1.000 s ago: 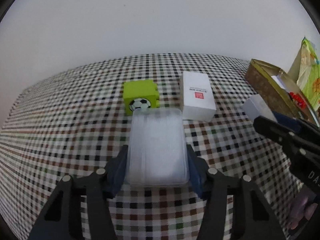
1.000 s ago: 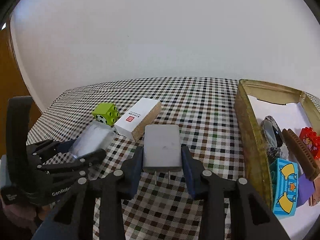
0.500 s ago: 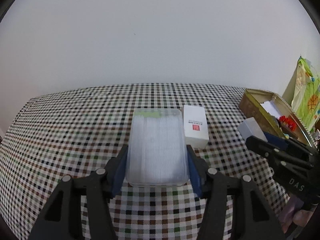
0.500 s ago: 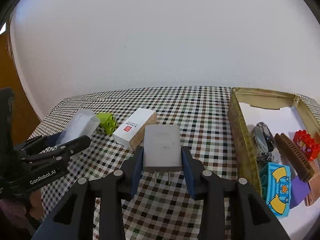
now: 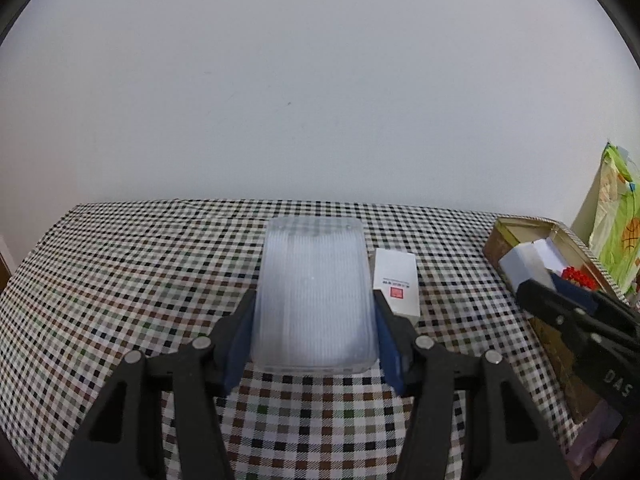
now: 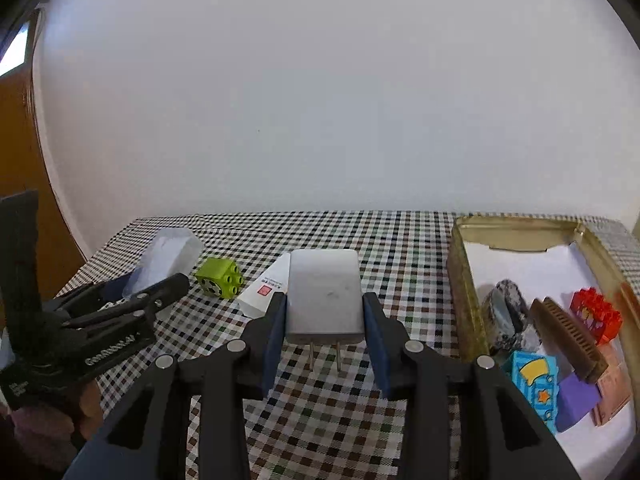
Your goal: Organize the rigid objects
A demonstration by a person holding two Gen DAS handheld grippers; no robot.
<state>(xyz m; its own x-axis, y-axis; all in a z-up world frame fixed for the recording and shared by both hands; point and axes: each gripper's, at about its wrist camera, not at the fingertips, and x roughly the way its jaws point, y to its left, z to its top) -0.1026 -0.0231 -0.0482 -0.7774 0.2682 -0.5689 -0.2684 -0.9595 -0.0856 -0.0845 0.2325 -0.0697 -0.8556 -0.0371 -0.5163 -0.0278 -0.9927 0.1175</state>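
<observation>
while the left gripper (image 5: 314,320) clamps a clear ribbed plastic box (image 5: 314,292), the right gripper (image 6: 325,322) clamps a grey plug adapter (image 6: 325,294); open checkered tablecloth (image 6: 400,256) lies far, gold tin (image 6: 460,280) right.

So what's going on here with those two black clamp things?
A person is tidying small objects off a checked tablecloth into a gold tin. The left gripper clamps a clear plastic box; the right gripper clamps a white plug adapter. Both are held above the table. A green block and a white carton lie on the cloth; the tin already holds several toys.
</observation>
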